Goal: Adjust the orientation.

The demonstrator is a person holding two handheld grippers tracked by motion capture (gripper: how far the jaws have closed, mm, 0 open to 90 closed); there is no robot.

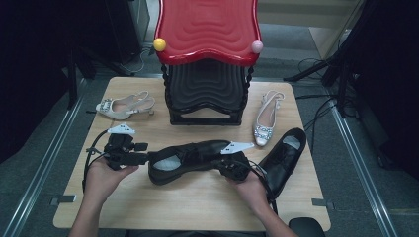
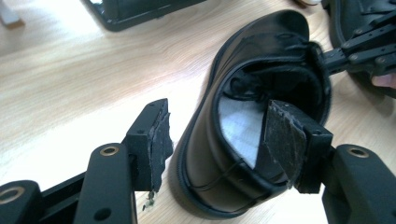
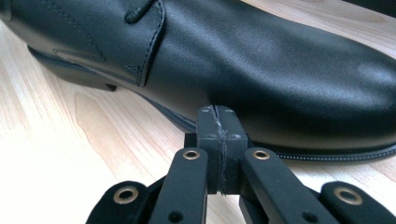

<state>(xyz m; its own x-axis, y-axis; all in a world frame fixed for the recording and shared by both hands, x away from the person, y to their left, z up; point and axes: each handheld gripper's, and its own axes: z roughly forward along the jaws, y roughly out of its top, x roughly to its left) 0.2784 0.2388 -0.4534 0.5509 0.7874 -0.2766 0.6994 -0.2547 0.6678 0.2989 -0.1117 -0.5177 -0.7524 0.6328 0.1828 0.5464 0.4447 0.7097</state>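
A black leather lace-up shoe lies on its sole in the middle of the table, heel to the left. My left gripper is at its heel. In the left gripper view the jaws are open around the heel end of the shoe, one pad outside the shoe's wall and the other pad over the shoe's mouth. My right gripper is shut at the shoe's near side by the toe. Its closed tips rest against the sole edge of the shoe, with nothing between them.
A second black shoe lies at the right. A silver heeled shoe is behind it and another pale heeled shoe at the back left. Stacked red and black stools stand at the table's far edge.
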